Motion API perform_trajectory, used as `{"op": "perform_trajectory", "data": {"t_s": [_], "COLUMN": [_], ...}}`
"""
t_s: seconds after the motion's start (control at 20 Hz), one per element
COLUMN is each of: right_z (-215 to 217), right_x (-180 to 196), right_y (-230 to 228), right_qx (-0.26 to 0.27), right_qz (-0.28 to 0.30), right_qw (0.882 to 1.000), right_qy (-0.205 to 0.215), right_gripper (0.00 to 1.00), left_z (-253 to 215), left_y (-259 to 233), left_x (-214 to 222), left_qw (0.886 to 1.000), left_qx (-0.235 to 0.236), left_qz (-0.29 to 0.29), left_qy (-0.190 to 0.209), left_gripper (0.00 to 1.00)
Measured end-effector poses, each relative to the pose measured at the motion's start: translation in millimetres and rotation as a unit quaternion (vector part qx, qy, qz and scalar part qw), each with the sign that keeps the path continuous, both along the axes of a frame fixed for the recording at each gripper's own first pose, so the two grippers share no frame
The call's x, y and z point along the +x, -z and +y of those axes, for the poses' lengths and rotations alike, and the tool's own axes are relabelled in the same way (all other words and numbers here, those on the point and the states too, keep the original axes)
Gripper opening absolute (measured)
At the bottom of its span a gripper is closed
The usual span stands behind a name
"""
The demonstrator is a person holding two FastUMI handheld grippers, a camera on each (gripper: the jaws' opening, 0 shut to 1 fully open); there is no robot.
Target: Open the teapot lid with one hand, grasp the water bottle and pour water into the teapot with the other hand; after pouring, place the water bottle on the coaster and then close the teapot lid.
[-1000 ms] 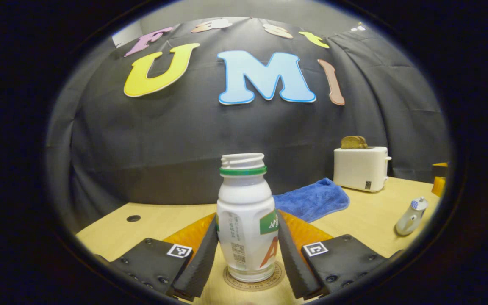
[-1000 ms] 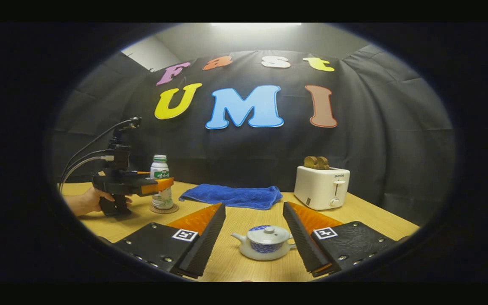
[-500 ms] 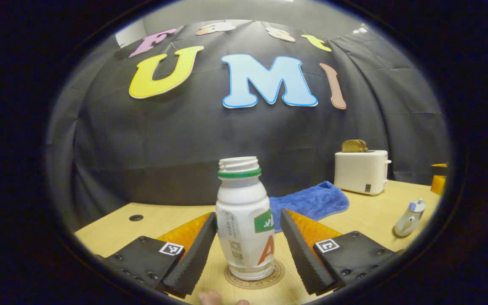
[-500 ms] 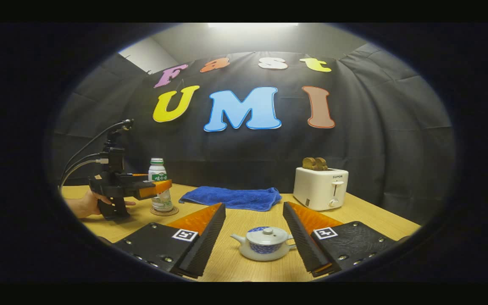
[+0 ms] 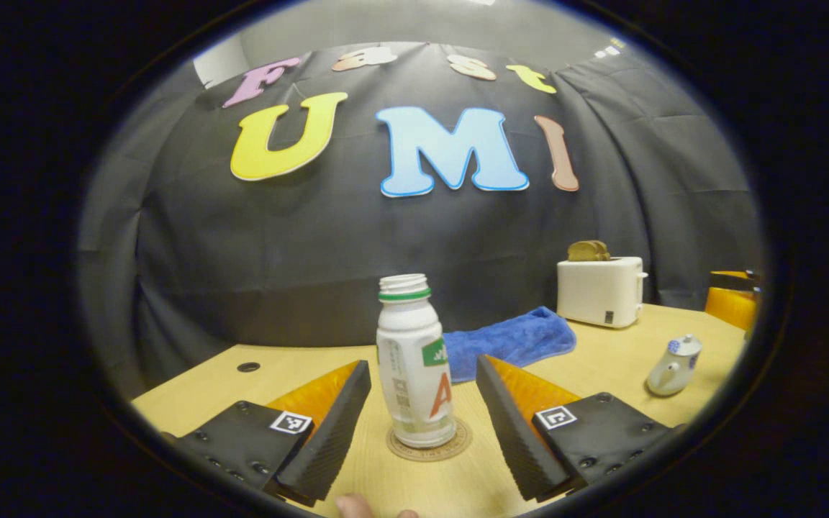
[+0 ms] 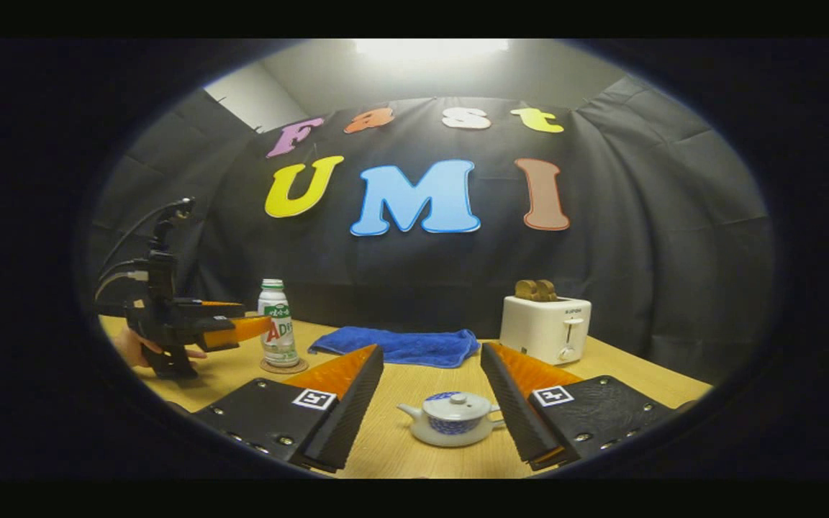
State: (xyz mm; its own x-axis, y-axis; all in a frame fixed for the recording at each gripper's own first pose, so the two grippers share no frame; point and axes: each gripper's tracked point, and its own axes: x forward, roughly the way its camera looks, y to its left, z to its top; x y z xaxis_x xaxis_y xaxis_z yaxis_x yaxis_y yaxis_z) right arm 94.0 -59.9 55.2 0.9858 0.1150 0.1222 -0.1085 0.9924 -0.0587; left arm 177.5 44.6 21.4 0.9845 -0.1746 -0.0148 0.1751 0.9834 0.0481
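Your left gripper [image 5: 423, 432] is released, fingers spread wide and clear of the white plastic water bottle with green neck ring [image 5: 414, 370], which stands upright and uncapped on the round brown coaster [image 5: 429, 444] near the bench's left edge. In the right gripper view the same bottle [image 6: 278, 333] sits on its coaster [image 6: 283, 366] just beyond that gripper's fingertips, your hand [image 6: 134, 347] on the handle. Your right gripper [image 6: 432, 403] is also released, fingers wide, nothing between the pads; the small white ceramic teapot with blue pattern [image 6: 450, 419] sits lid on, in front of and between the fingers, not touched, near the front edge of the light wooden bench [image 6: 400, 442]. A blue folded towel [image 6: 396, 344] lies along the back edge, a white toaster with bread slices [image 6: 545, 327] toward the back right.
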Motion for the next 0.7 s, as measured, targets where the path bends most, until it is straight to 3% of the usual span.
{"op": "perform_trajectory", "data": {"t_s": [0.1,0.15,0.4,0.7], "right_z": [9.4,12.3,35.5,56.5], "right_x": [-6.2,-11.7,-54.3,-83.4], "right_y": [4.4,5.3,2.6,43.2], "right_qx": [0.008,0.011,0.042,0.035], "right_qz": [0.014,0.022,0.02,0.045], "right_qw": [1.0,1.0,0.999,0.997], "right_qy": [-0.003,0.002,0.027,0.043], "right_gripper": [0.84,0.84,0.84,0.85], "left_z": [-12.3,-15.6,-30.7,-45.8], "left_y": [-3.7,-7.7,-33.3,7.0], "left_x": [-40.2,-61.0,-140.5,-161.1], "left_qw": [1.0,1.0,0.997,0.998], "left_qx": [0.0,0.004,-0.001,-0.033], "left_qz": [-0.006,-0.013,-0.061,-0.019], "left_qy": [0.009,0.004,-0.042,-0.057], "left_gripper": [0.97,1.0,1.0,0.97]}}
